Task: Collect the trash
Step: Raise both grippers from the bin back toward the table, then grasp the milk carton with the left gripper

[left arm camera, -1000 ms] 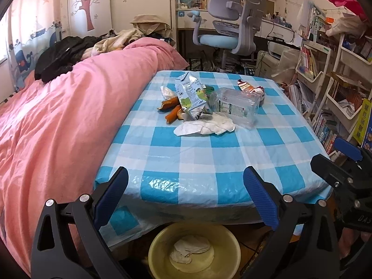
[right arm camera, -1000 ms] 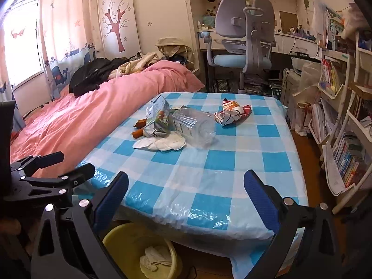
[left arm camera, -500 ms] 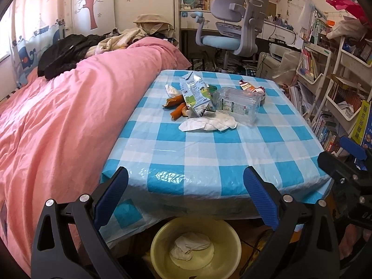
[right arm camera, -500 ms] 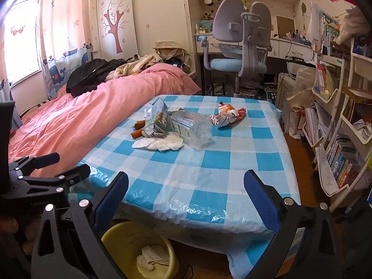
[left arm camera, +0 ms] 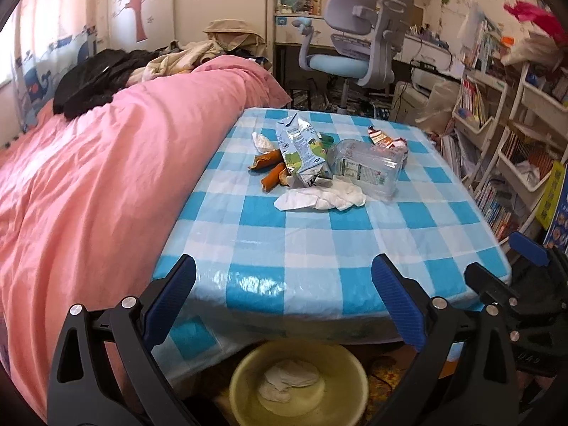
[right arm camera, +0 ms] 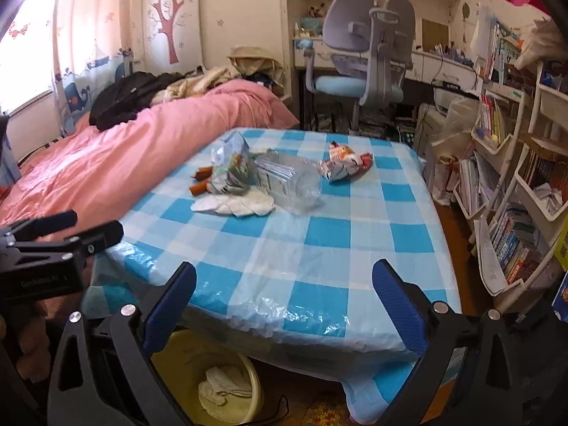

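Note:
Trash lies in a heap on the blue checked table (left arm camera: 319,245): a crushed milk carton (left arm camera: 301,149), a clear plastic bottle (left arm camera: 365,168), a white tissue (left arm camera: 319,197), orange peels (left arm camera: 273,175) and a red snack wrapper (right arm camera: 346,165). A yellow bin (left arm camera: 298,383) with a tissue inside stands on the floor under the table's near edge. My left gripper (left arm camera: 284,298) is open and empty, above the bin. My right gripper (right arm camera: 284,298) is open and empty at the table's near corner. The heap also shows in the right wrist view (right arm camera: 248,181).
A pink duvet bed (left arm camera: 88,184) lies along the table's left side. A grey swivel chair (left arm camera: 358,35) and desk stand behind. Shelves of books (right arm camera: 514,213) line the right wall. The yellow bin (right arm camera: 213,383) shows in the right wrist view too.
Both grippers have drawn back and up from the table; the heap looks farther away. Both stay open and empty. The trash has not moved.

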Demonstrator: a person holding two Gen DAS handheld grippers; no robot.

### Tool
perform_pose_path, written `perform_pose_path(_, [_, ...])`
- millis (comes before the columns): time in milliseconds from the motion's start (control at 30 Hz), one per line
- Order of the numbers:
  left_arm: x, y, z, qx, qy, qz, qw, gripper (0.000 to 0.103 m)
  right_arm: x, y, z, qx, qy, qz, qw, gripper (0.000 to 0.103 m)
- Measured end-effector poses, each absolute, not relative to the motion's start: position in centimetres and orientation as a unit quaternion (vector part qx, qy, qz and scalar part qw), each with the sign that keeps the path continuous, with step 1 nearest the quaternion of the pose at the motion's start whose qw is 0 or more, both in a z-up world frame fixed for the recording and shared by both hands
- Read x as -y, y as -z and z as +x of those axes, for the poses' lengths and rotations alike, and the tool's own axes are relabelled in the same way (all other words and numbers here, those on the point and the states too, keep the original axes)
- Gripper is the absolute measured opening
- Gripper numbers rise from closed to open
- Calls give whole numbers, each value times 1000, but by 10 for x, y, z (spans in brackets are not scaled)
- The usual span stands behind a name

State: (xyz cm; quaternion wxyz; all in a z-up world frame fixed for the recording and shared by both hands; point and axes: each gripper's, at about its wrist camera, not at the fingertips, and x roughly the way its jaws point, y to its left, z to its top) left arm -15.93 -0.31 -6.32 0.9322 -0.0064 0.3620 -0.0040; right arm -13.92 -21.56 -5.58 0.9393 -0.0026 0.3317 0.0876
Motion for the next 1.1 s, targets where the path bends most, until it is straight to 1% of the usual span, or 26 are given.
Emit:
perform_pose_path(133, [1, 70, -140, -375, 3, -8, 927, 95, 218, 58, -131, -340, -79, 2, 937, 95])
perform_pose_path(433, [13, 71, -107, -373, 16, 6, 928, 95, 214, 68, -115, -361, -84, 4, 929, 95])
perform_pose_path(633, [1, 73, -78, -390, 18, -16, 921, 95, 206, 67, -94, -369, -109, -1, 923, 95])
perform_pose_path(867, [-4, 80, -41, -408, 21, -15, 913, 95, 191, 73, -73, -382, -133, -19, 914, 95])
perform_pose_path(1000, [5, 81, -19, -406, 32, -2, 913, 95, 190, 79, -66, -393, -139, -13, 909, 95])
perform_pose_path(1100, [13, 81, 2, -409, 41, -12, 912, 95, 190, 80, -62, -394, -139, -13, 908, 95])
